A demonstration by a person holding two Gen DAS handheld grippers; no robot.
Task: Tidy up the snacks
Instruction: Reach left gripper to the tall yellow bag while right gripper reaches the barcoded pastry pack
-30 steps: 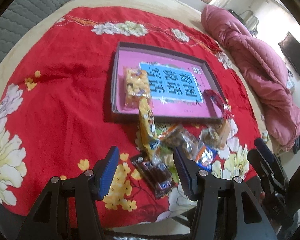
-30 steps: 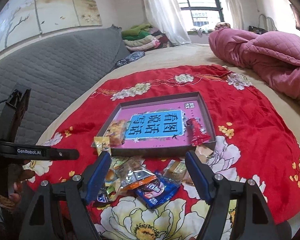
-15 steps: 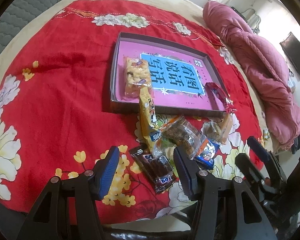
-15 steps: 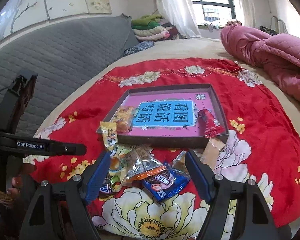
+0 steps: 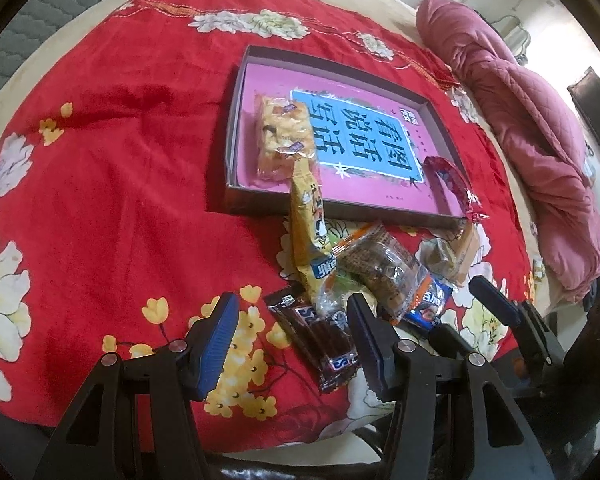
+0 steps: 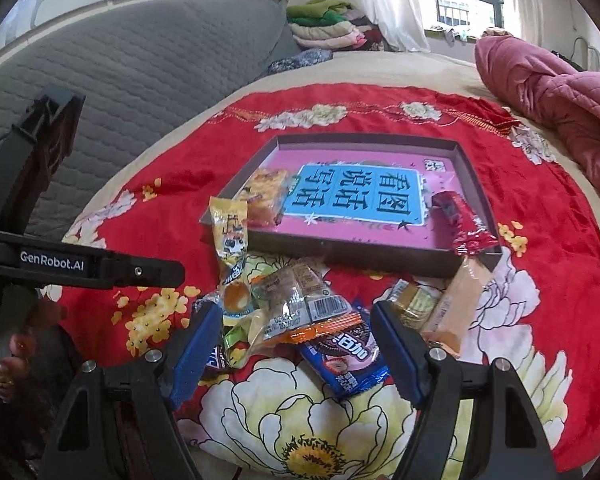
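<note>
Crinkly foil snack packets [image 6: 300,312] beside shallow rectangular box [image 5: 236,200].

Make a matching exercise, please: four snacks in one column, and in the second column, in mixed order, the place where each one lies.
Snacks:
1. rice cracker pack
2. red wrapper
3. blue cookie pack
4. brown chocolate bar

Places:
A. on the red cloth, between the open right gripper's fingers
B. inside the box, at its left end
C. over the box's near right corner
D. on the cloth, near the left gripper's right finger

Pairs: 1-B, 2-C, 3-A, 4-D
</note>
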